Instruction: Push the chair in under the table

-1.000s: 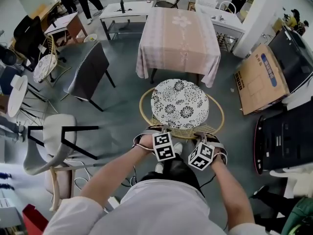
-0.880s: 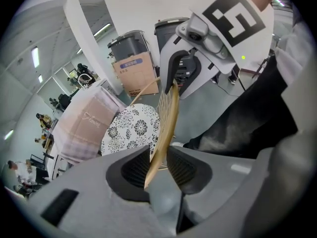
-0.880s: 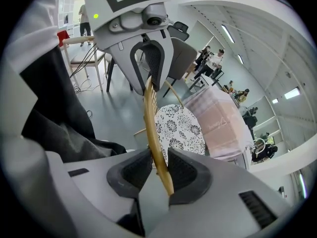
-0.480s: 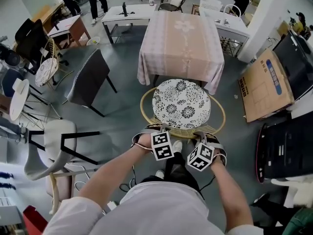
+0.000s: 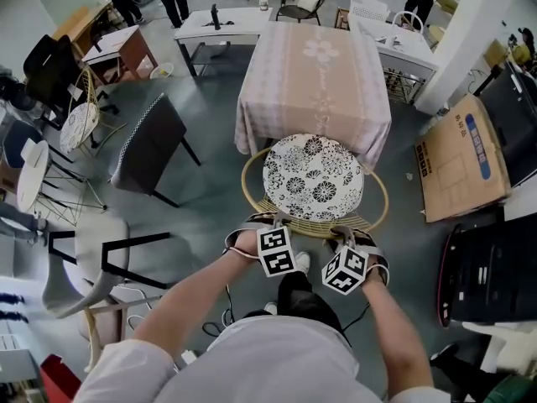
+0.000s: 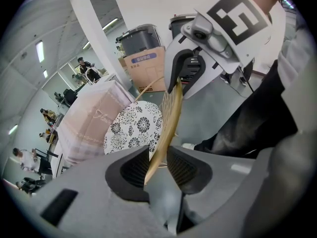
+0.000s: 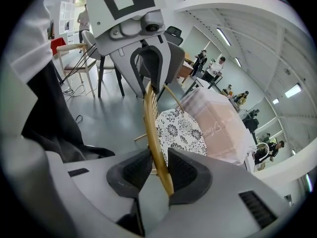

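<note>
Forearms: both reach forward and down in the head view, each hand holding a gripper.
Left gripper (image 6: 157, 155): jaws fairly wide, closed on the thin rattan rim (image 6: 166, 128) of the chair back; the rim runs slantwise between the pads and touches both.
Right gripper (image 7: 161, 160): the same grip further along that rim, pads against it on either side.
Chair (image 5: 312, 215): round rattan hoop frame, directly ahead of both grippers, its back towards the person.
Cushion (image 5: 312, 177): round, black-and-white floral, lying on the seat.
Counter (image 5: 315, 74): draped in a pink cloth; the seat's far edge meets the hanging hem, and most of the seat lies out in front.
Black chair (image 5: 151, 137): left of the counter, well apart.
Cardboard box (image 5: 466, 158): right of the counter, by a white pillar.
White desks (image 5: 222, 19): beyond the counter, with people standing near them.
</note>
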`<state>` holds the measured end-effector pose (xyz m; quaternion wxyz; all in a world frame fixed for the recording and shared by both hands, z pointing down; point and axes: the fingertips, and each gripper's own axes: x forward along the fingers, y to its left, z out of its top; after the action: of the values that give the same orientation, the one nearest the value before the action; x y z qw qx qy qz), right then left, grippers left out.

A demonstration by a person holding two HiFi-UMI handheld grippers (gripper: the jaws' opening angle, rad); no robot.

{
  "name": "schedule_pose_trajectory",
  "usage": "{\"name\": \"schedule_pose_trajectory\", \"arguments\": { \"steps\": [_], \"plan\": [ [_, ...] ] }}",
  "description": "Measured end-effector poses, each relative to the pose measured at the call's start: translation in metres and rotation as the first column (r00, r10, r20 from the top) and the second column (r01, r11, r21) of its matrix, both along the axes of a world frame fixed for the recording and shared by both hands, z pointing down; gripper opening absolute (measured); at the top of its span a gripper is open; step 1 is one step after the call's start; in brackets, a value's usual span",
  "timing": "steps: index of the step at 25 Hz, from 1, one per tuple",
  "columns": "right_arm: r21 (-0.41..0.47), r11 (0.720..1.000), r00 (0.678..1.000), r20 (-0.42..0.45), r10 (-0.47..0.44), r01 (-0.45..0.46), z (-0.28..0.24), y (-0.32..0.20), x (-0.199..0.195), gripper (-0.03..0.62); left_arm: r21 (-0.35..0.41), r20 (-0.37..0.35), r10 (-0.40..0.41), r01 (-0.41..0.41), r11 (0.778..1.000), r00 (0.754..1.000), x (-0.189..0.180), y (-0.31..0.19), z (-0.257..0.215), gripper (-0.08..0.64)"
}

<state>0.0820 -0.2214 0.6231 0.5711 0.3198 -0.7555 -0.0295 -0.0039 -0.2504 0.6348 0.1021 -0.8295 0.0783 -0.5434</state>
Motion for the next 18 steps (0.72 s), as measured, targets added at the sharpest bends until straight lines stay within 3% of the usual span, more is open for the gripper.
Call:
{"name": "schedule_pose_trajectory", "arguments": {
  "steps": [18],
  "plan": [
    [0.004, 0.999, 0.998, 0.038, -0.044, 0.044, -0.002, -0.105, 0.03, 0.084, 0.011, 0.044, -0.092, 0.092, 0.996, 0.995, 0.028, -0.103, 0.0, 0.11]
  ]
}}
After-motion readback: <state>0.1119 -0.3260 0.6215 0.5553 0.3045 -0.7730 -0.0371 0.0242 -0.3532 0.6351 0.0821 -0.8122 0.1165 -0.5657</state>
